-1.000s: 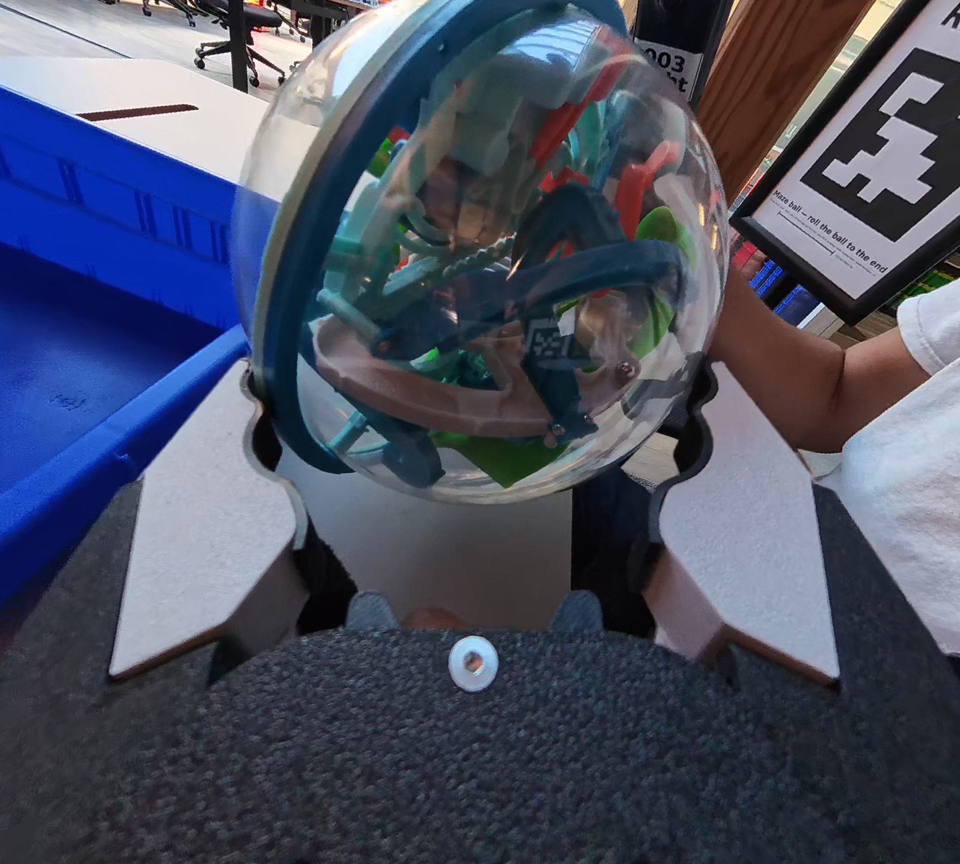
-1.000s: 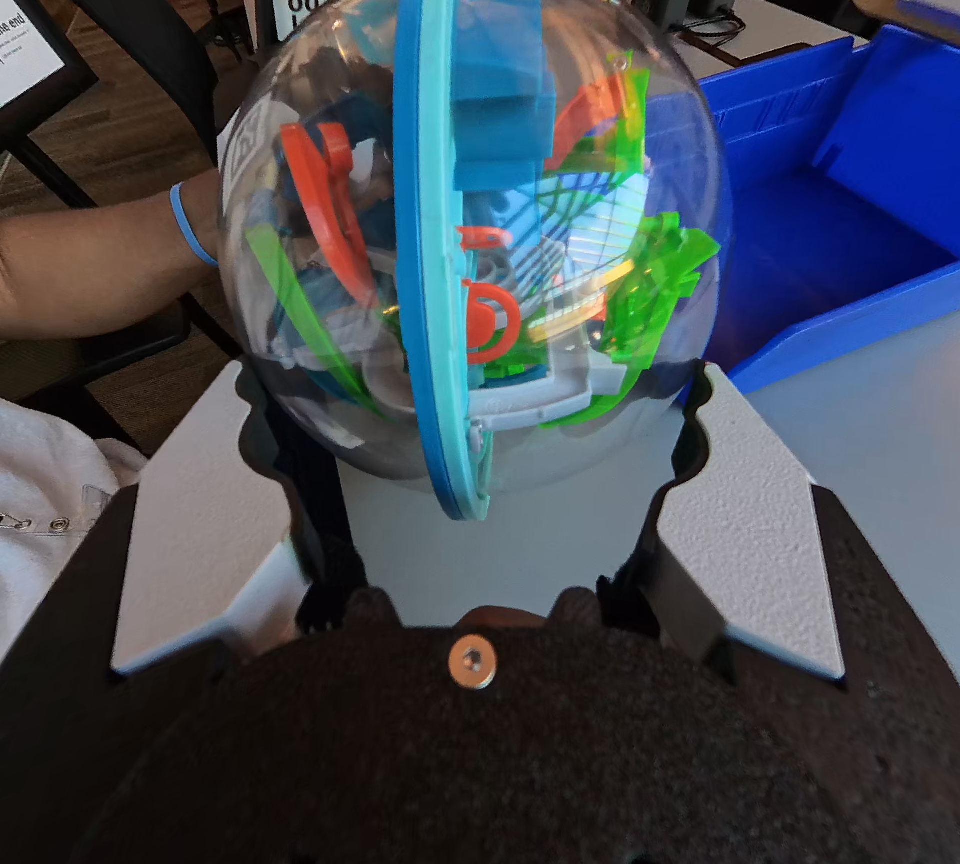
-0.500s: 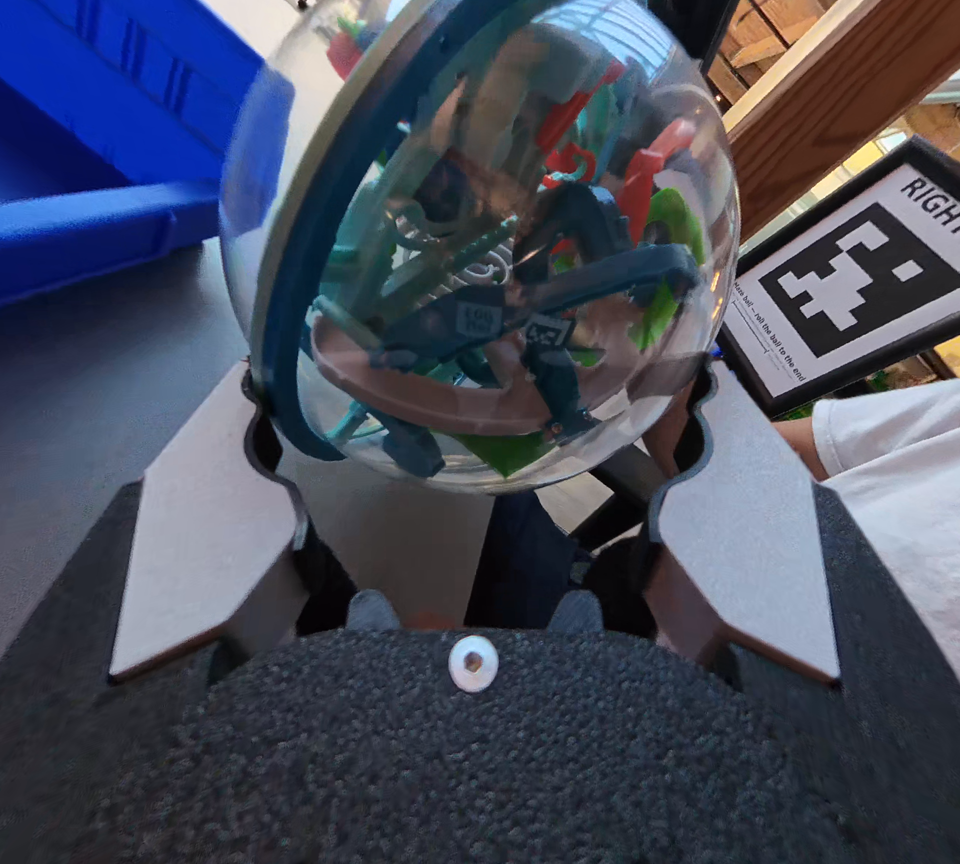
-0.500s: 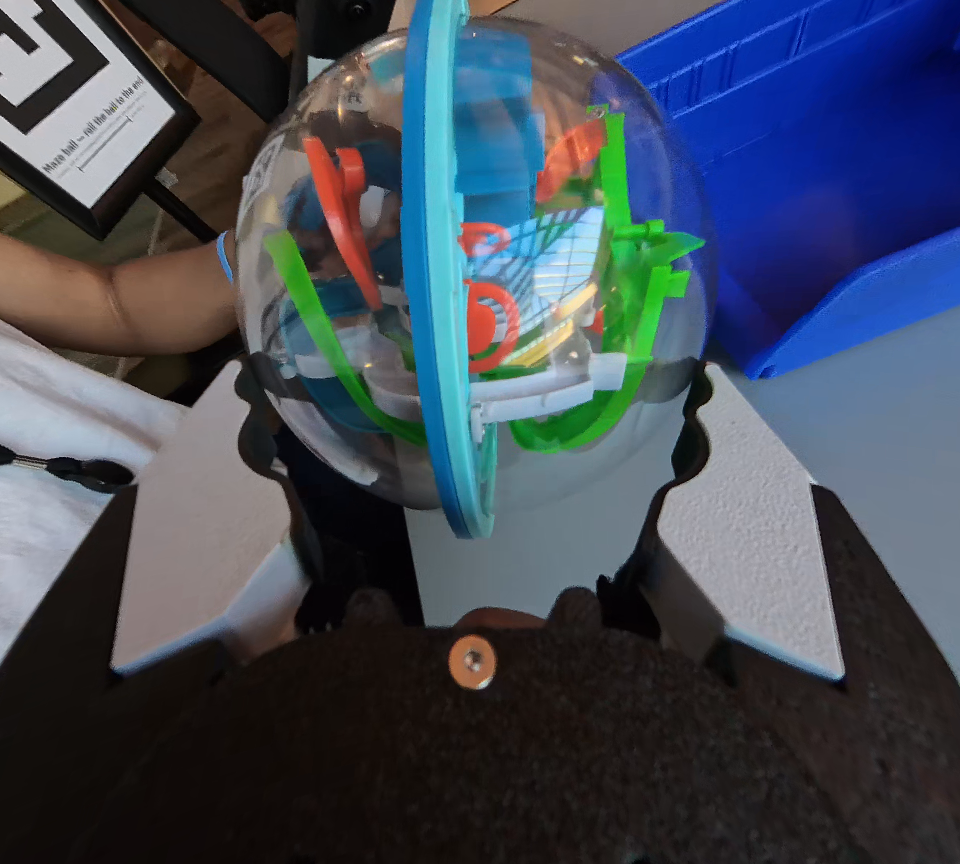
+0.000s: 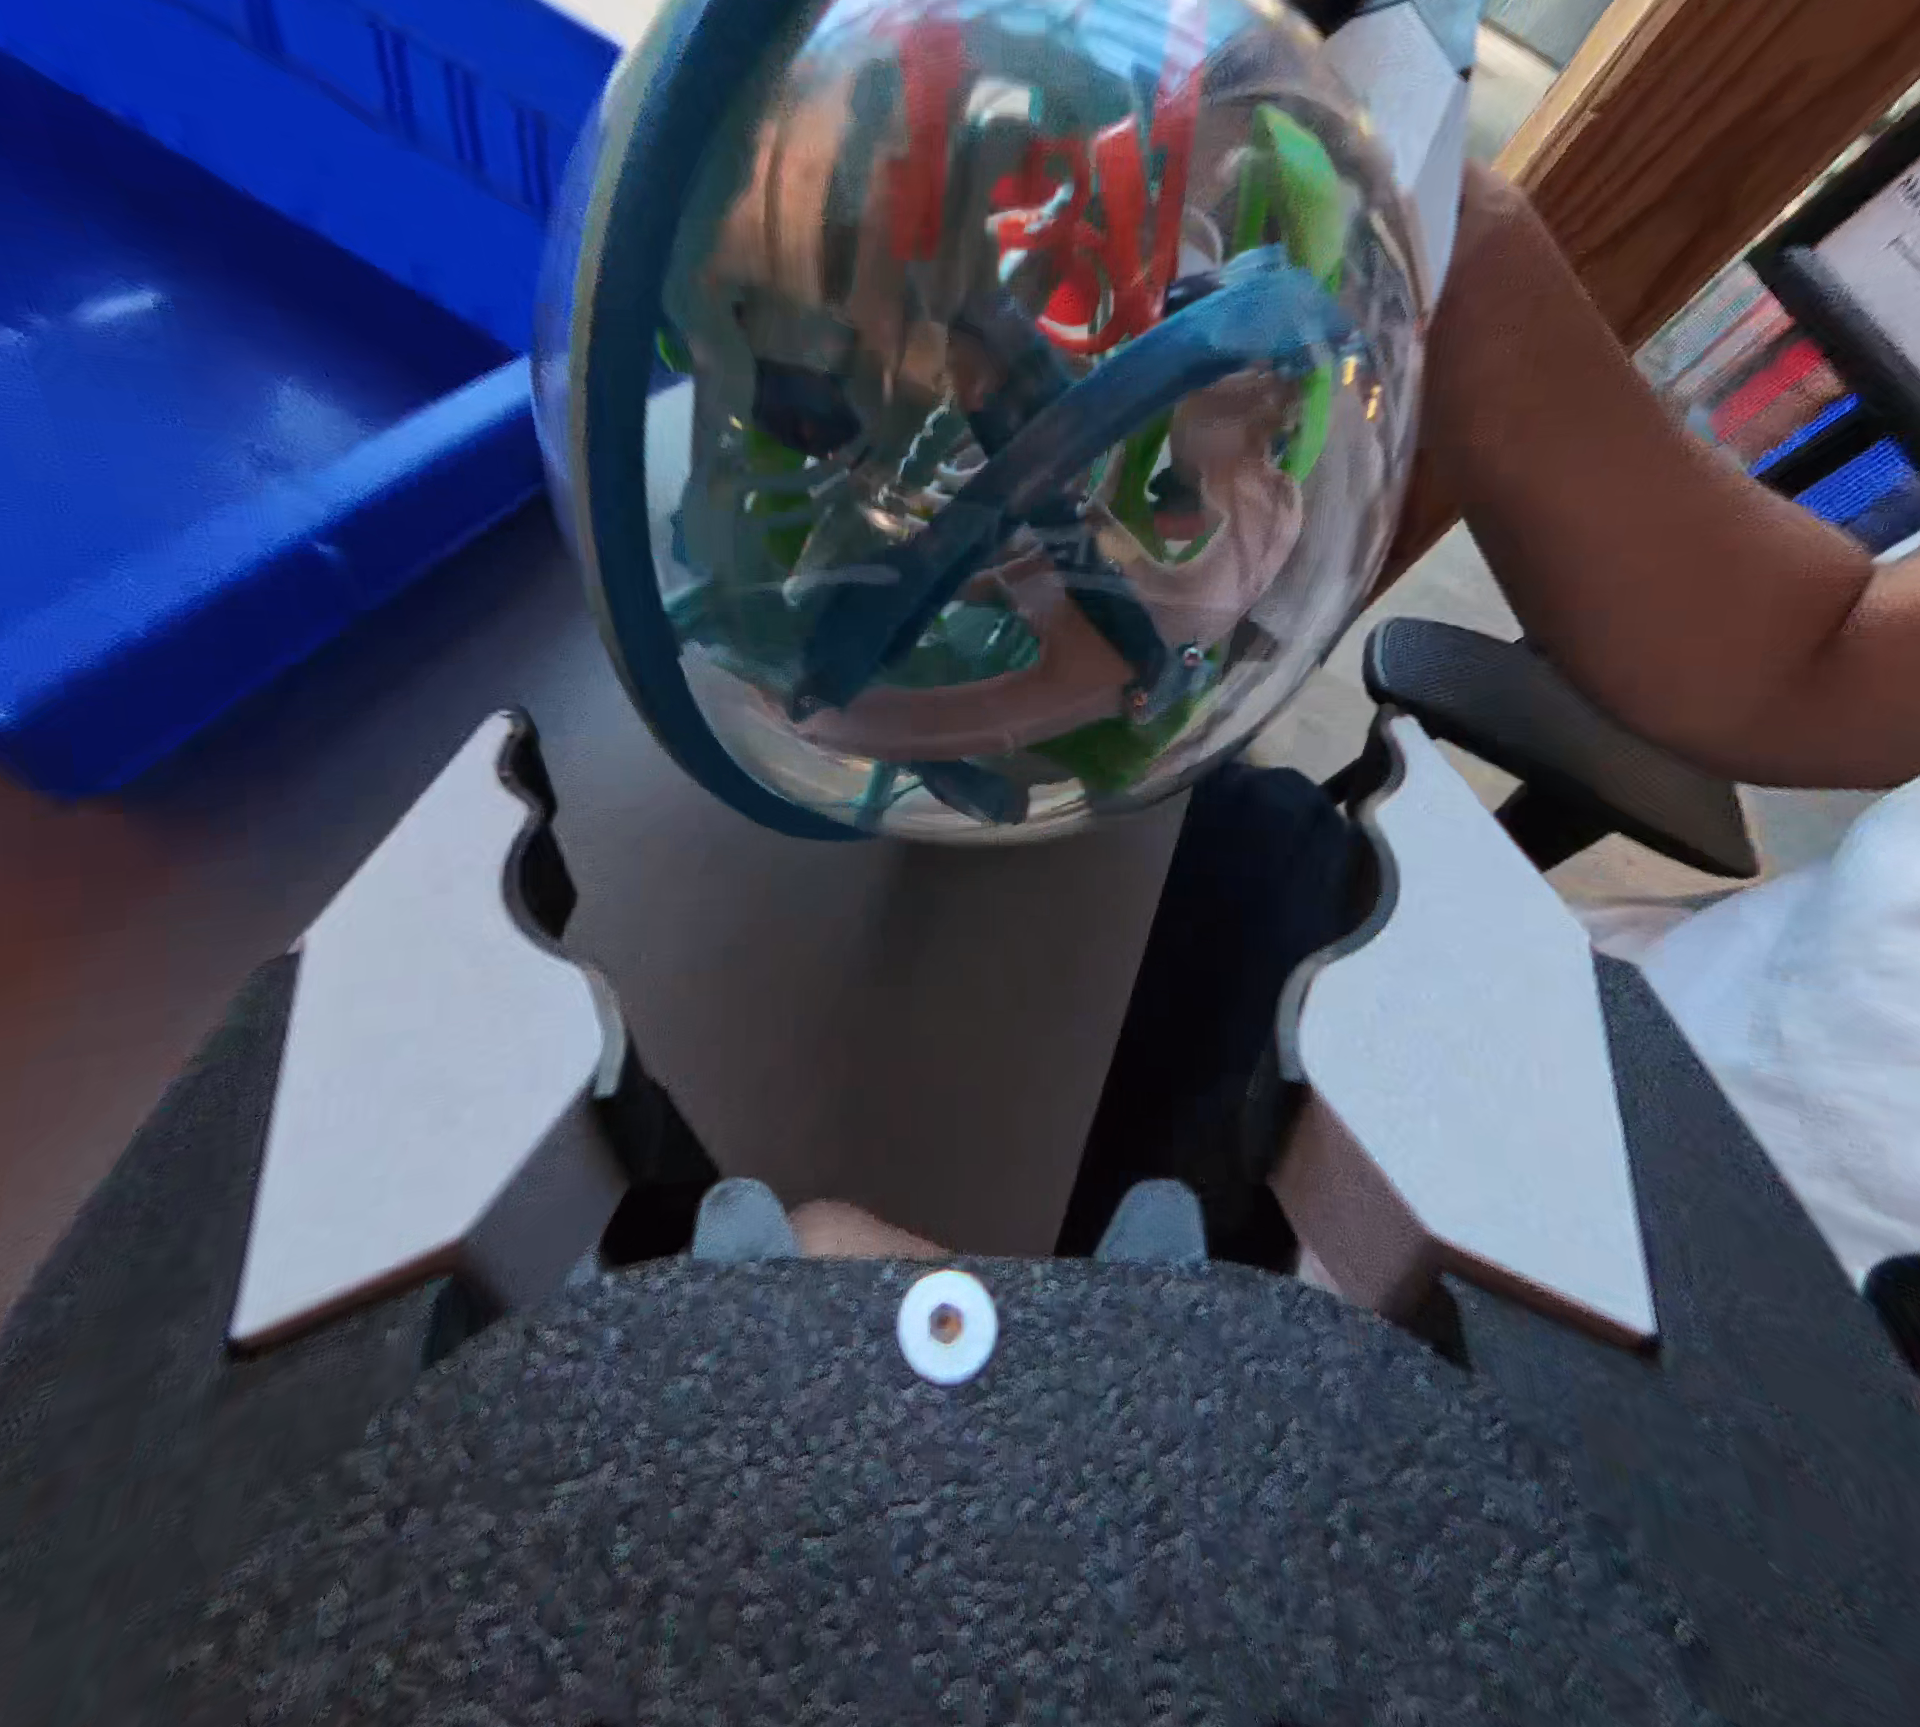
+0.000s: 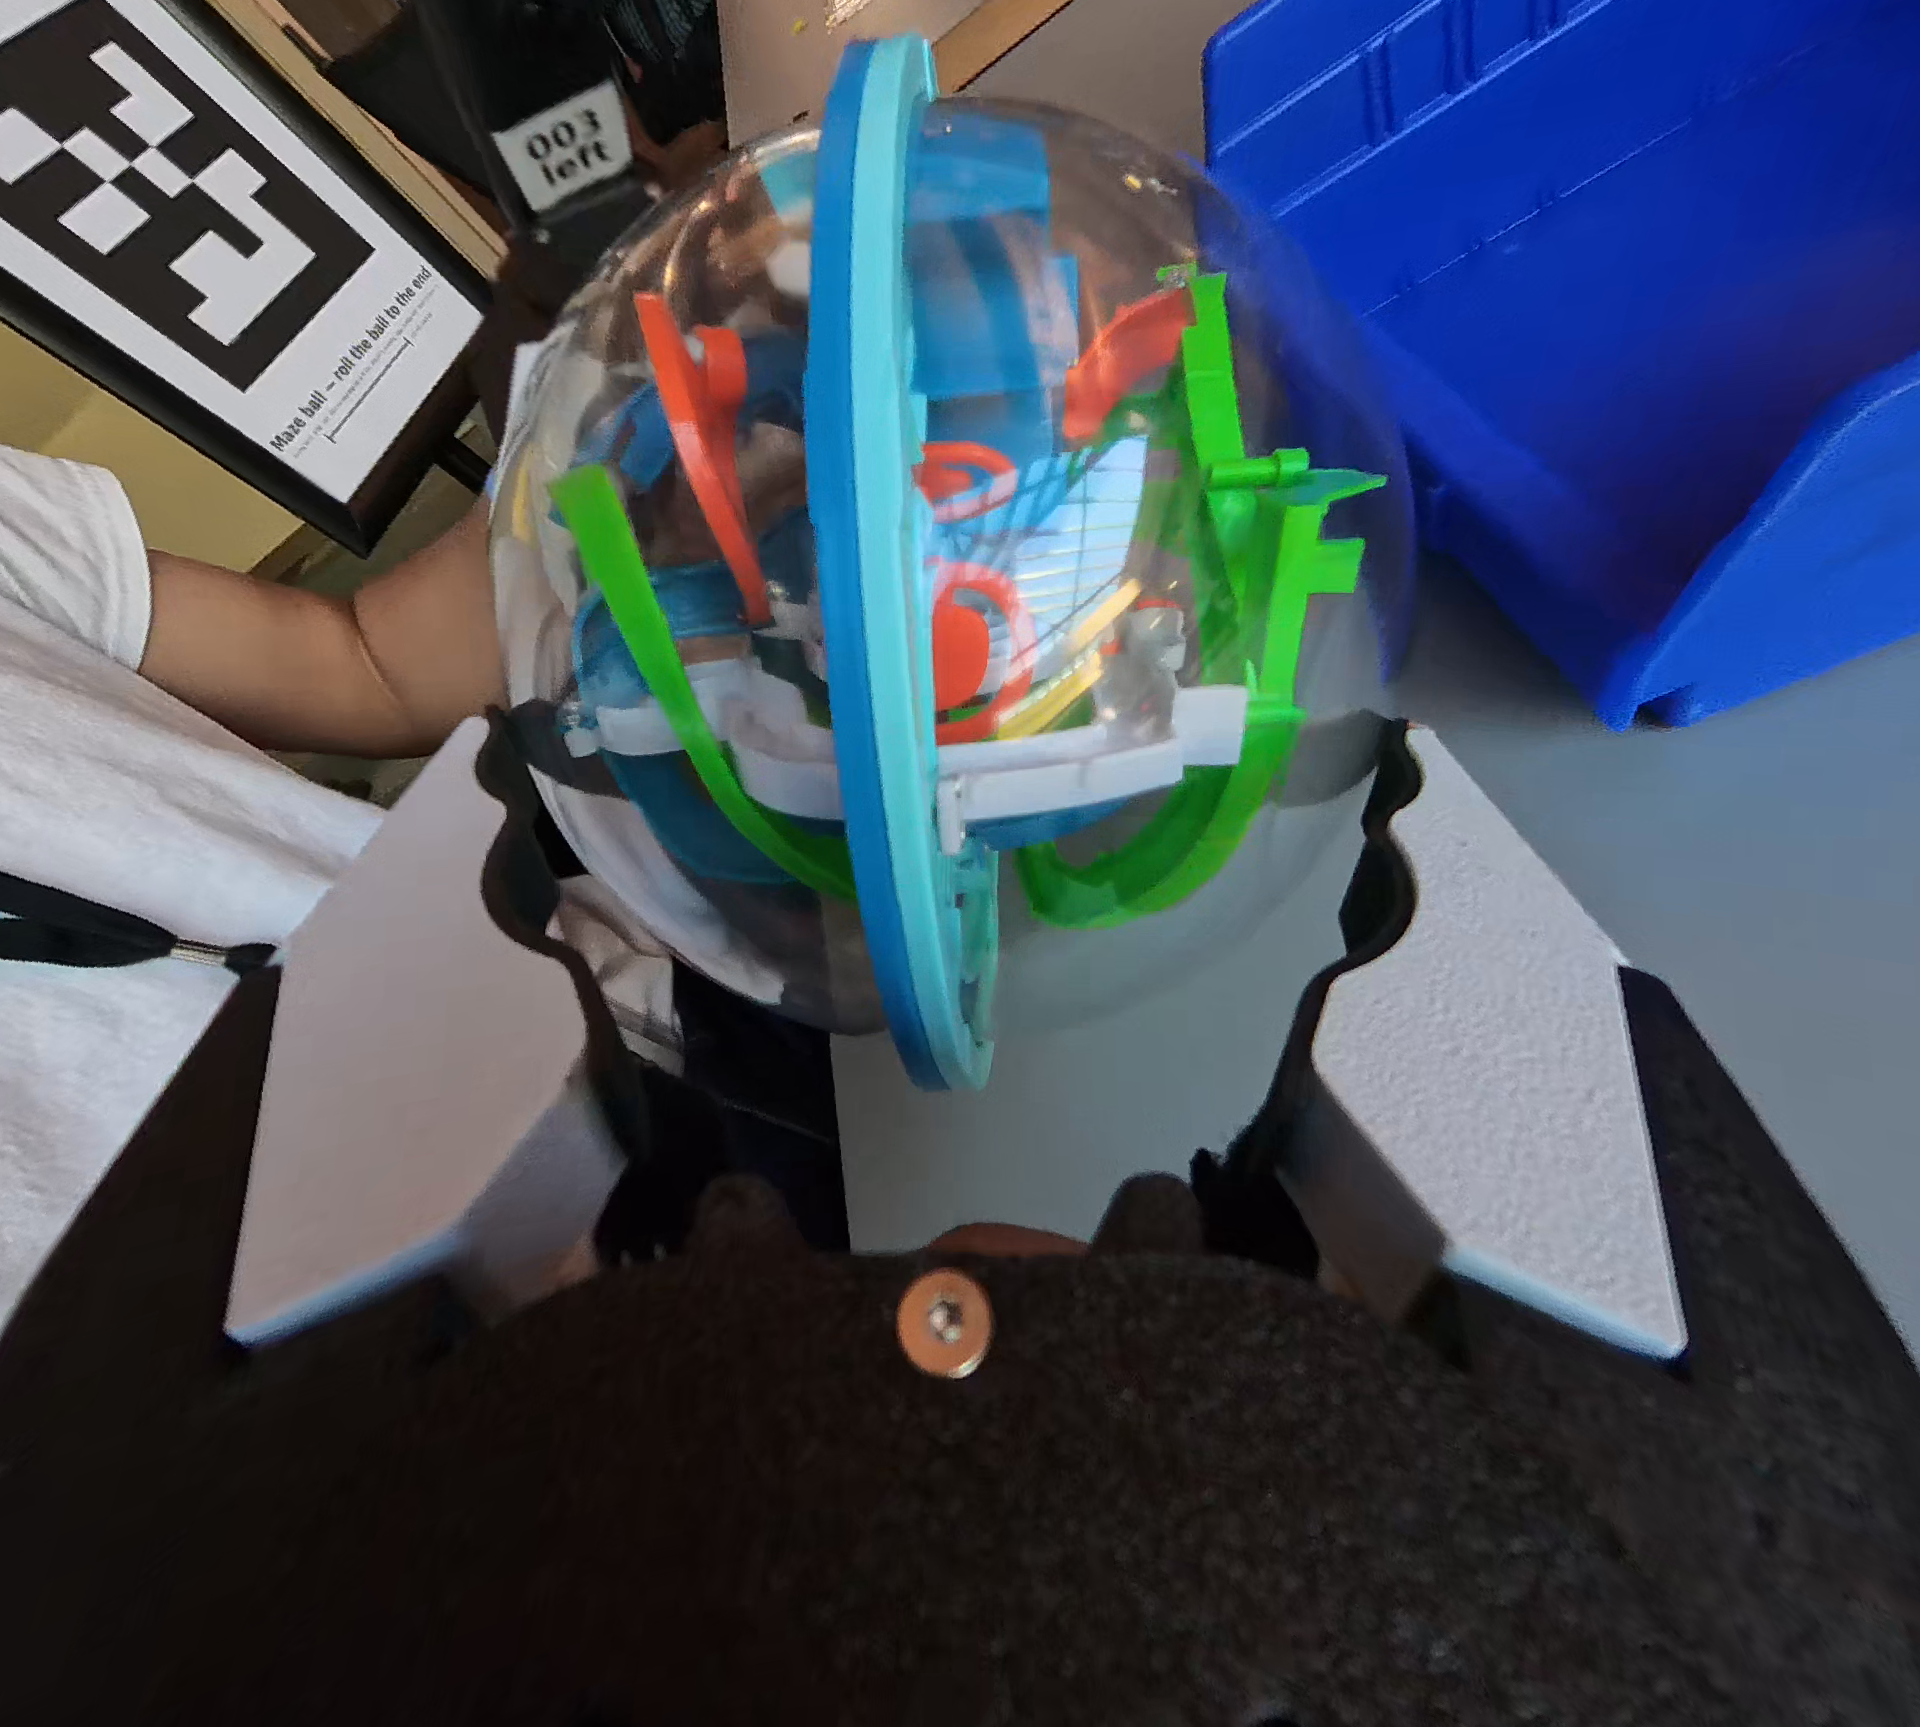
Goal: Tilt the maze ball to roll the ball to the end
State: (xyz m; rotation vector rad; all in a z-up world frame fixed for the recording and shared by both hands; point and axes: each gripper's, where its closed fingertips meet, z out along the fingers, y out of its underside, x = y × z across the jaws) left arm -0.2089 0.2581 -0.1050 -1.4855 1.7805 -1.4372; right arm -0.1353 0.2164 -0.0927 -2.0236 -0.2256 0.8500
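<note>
- Grey tabletop (image 6: 1714, 846) is lying under the work, with a blue bin (image 6: 1662, 275) at its far side and a framed marker sign (image 6: 187, 223) standing toward the person's side
- Held up above the table, the maze ball (image 6: 935, 586) is sitting between the right gripper (image 6: 945, 742) fingers, whose dark pads are pressing the clear shell on both sides
- From the left wrist view the maze ball (image 5: 987, 347) is hanging ahead of the left gripper (image 5: 951, 763); its fingers (image 5: 447, 950) are standing wide and not touching the shell
- Tilting looks to be mid-way; the small ball inside is too blurred to place
- Next, it probably calls for the left gripper taking the shell again, then slow tilts so the ball is not dropping off its track
</note>
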